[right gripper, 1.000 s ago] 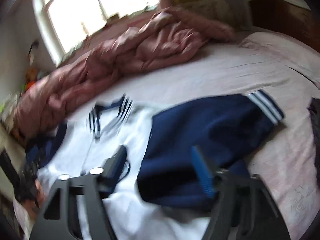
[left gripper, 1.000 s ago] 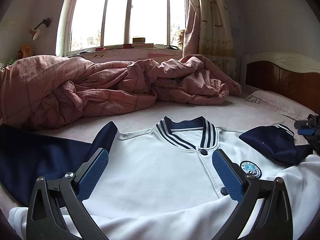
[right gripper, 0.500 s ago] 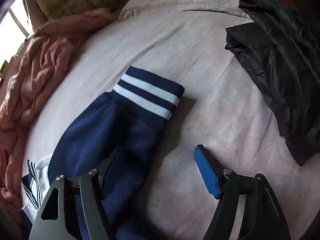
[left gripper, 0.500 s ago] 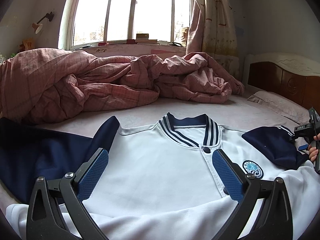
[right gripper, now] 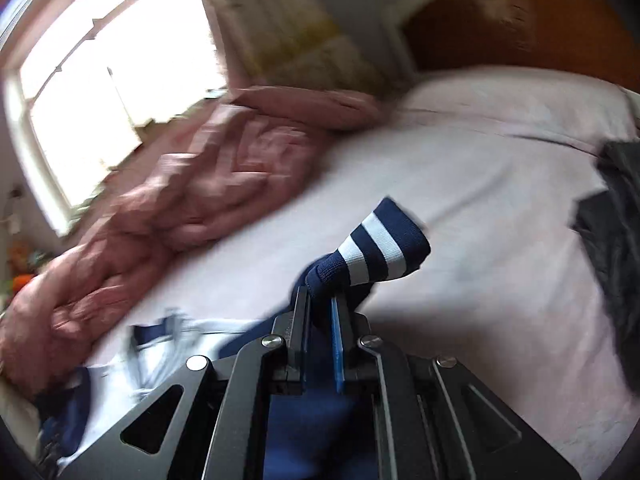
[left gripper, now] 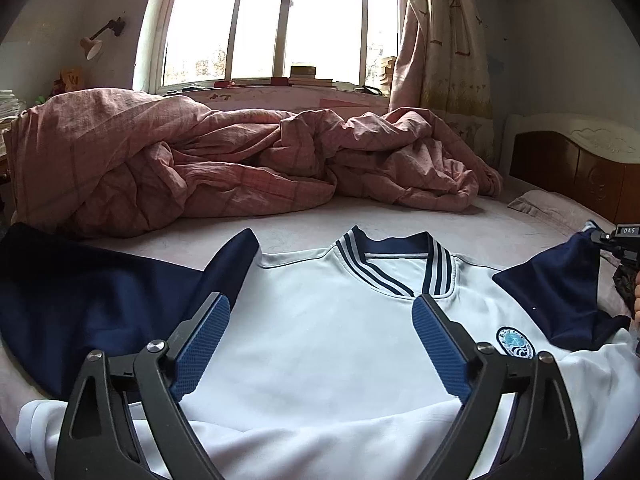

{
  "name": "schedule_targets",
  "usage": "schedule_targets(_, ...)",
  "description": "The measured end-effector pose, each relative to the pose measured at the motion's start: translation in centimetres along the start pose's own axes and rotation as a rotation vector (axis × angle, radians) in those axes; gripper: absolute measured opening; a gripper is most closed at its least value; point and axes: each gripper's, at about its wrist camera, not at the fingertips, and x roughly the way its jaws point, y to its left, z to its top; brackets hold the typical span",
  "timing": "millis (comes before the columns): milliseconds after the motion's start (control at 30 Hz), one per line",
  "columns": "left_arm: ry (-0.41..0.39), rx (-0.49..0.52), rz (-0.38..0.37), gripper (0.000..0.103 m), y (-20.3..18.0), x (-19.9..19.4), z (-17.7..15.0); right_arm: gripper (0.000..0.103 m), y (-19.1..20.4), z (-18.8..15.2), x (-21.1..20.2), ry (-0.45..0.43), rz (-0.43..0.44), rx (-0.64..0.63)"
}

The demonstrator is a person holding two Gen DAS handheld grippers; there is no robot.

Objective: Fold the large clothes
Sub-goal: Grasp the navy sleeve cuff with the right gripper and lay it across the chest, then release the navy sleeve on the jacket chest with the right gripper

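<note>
A white jacket with navy sleeves and a striped collar lies face up on the bed. My left gripper hovers over its chest; its jaws are closing but still wide, and the pads press on nothing. The left sleeve lies spread out flat. In the right wrist view my right gripper is closing, and its pads pinch the navy sleeve just behind the striped cuff, which sticks up beyond the fingertips, raised off the sheet. The right sleeve runs off towards the right edge of the left wrist view.
A crumpled pink quilt fills the far side of the bed under the window. A wooden headboard and a pillow stand at the right. A black garment lies on the sheet right of the cuff.
My right gripper went from open over the sleeve end to shut on it, and the cuff now stands up off the sheet. The left jaws have narrowed slightly.
</note>
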Motion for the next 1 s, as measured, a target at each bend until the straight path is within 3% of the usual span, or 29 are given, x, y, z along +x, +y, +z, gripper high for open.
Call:
schedule_targets(100,0.019,-0.002,0.004,0.076,0.1,0.4,0.0,0.01,6.5,-1.7,-1.3,0.065,0.225,-0.097)
schedule_targets(200,0.025,-0.004,0.015,0.073,0.1,0.6,-0.1,0.01,12.1,-5.0,-0.2,0.2,0.37,-0.186)
schedule_targets(400,0.028,0.009,0.008,0.072,-0.2,0.6,-0.1,0.011,17.8,-11.9,1.6,0.376,0.334,-0.362)
schedule_targets(500,0.043,0.021,-0.041,0.072,-0.7,0.7,0.0,0.021,17.9,-12.6,1.6,0.419,0.339,-0.363)
schedule_targets(533,0.049,0.026,-0.069,0.073,-0.9,0.6,-0.1,0.032,17.6,-12.1,1.2,0.422,0.358,-0.349)
schedule_targets(567,0.06,0.035,-0.093,0.073,-1.3,0.5,-0.1,0.051,17.2,-11.9,1.0,0.422,0.378,-0.346)
schedule_targets(633,0.09,0.042,-0.145,0.077,-2.0,0.2,-0.2,0.063,16.7,-10.9,0.3,0.379,0.407,-0.342)
schedule_targets(700,0.114,0.017,-0.23,0.082,-2.7,-0.2,-0.2,0.063,15.5,-10.4,-1.6,0.253,0.365,-0.307)
schedule_targets(800,0.193,-0.02,-0.308,0.083,-3.9,0.5,-0.5,0.063,13.8,-9.0,-2.9,0.146,0.262,-0.257)
schedule_targets(967,0.407,-0.068,-0.368,0.082,-6.0,4.9,-1.3,0.063,10.6,-6.7,-3.3,0.092,0.057,-0.207)
schedule_targets(1000,0.43,-0.106,-0.377,0.077,-6.3,5.9,-1.3,0.063,9.8,-6.4,-3.4,0.075,0.041,-0.185)
